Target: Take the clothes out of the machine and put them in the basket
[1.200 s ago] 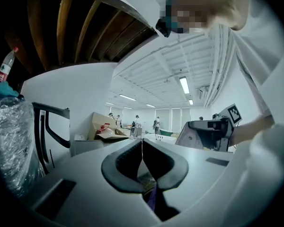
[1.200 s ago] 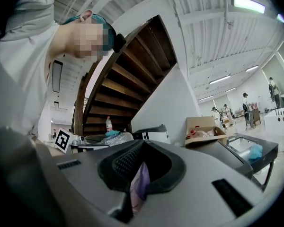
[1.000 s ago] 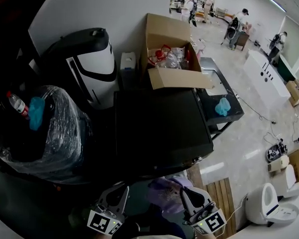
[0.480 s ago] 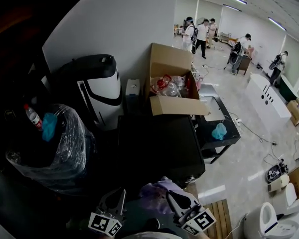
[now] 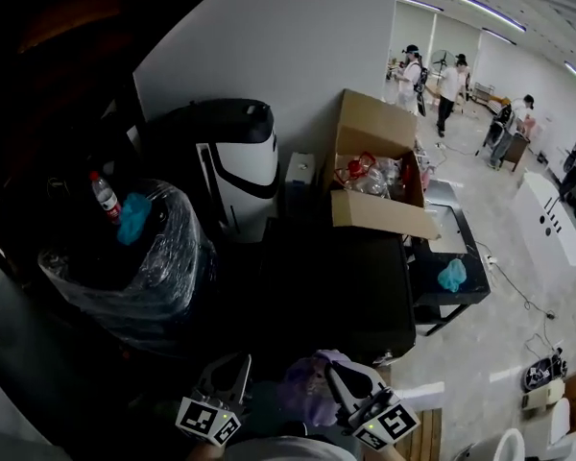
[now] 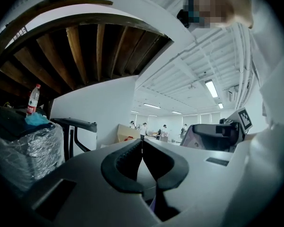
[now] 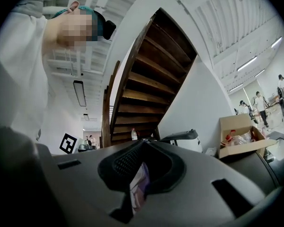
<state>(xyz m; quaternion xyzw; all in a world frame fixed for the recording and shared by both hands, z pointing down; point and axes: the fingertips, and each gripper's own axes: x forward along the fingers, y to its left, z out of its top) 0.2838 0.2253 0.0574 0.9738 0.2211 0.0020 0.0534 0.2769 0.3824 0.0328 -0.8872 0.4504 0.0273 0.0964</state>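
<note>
Purple garment [image 5: 307, 394] hangs close under the person, held up between both hands; right tongs [image 7: 143, 145] pinch a fold of it, left tongs [image 6: 142, 144] pressed together on a mere purple sliver, so that thin left bite may slip, leaving cloth drooping to snag.

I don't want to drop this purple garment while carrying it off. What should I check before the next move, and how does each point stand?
1. Right hand-held gripper clamped on the purple garment: ok.
2. Left hand-held gripper gripping it too: cannot tell; the jaws are together, with only a purple sliver at their base.
3. Garment gathered up, nothing trailing: cannot tell; its lower part is out of view.
4. Basket in sight: not ok; no view shows it.
</note>
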